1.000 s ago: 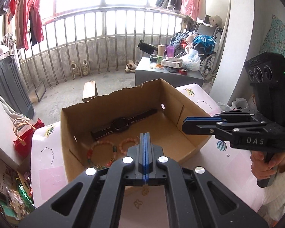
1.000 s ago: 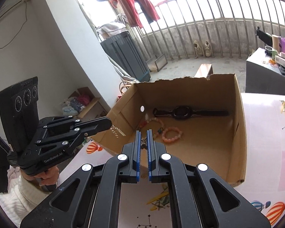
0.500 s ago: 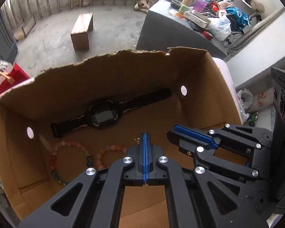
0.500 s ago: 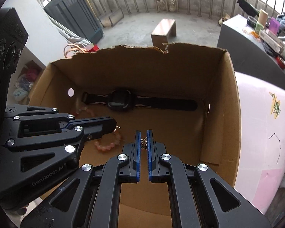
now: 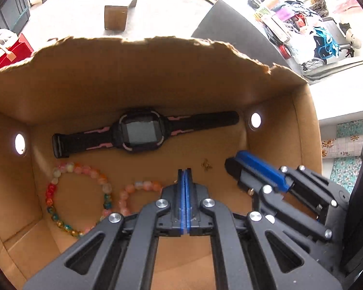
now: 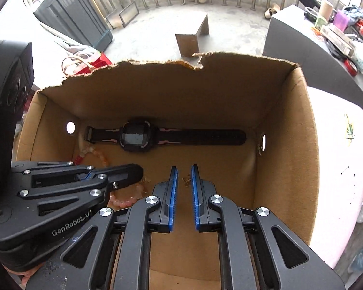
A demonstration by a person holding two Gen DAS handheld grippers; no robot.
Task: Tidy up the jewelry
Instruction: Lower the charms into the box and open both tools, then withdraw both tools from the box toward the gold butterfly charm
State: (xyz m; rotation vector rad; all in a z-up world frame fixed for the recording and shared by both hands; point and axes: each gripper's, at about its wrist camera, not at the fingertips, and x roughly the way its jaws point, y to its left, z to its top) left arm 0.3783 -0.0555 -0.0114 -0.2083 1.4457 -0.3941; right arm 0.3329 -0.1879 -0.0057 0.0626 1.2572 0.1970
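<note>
An open cardboard box (image 5: pixel 157 77) holds a black and pink watch (image 5: pixel 138 135), a multicoloured bead bracelet (image 5: pixel 51 193) and a smaller pink bead bracelet (image 5: pixel 142 186). Both grippers point down into it. My left gripper (image 5: pixel 184 170) is shut, and a speck of gold earring (image 5: pixel 175 181) sticks out at its tip. My right gripper (image 6: pixel 182 168) has its jaws opening. A second small gold earring (image 6: pixel 187 180) lies between them, not pressed by the pads. In the left wrist view that earring (image 5: pixel 206 165) rests on the box floor beside the right gripper (image 5: pixel 232 164).
The box stands on a pink patterned tabletop (image 6: pixel 338 169). Its back wall has a torn rim (image 6: pixel 196 60), and small round holes (image 5: pixel 255 120) pierce the side walls. Beyond are a wooden stool (image 6: pixel 193 36), a grey cluttered table (image 6: pixel 302 43) and a red bag (image 5: pixel 14 50).
Both grippers have come down from above the table into the box, tilting steeply downward. The right jaws have parted, and the gold earring they pinched now lies free between them.
</note>
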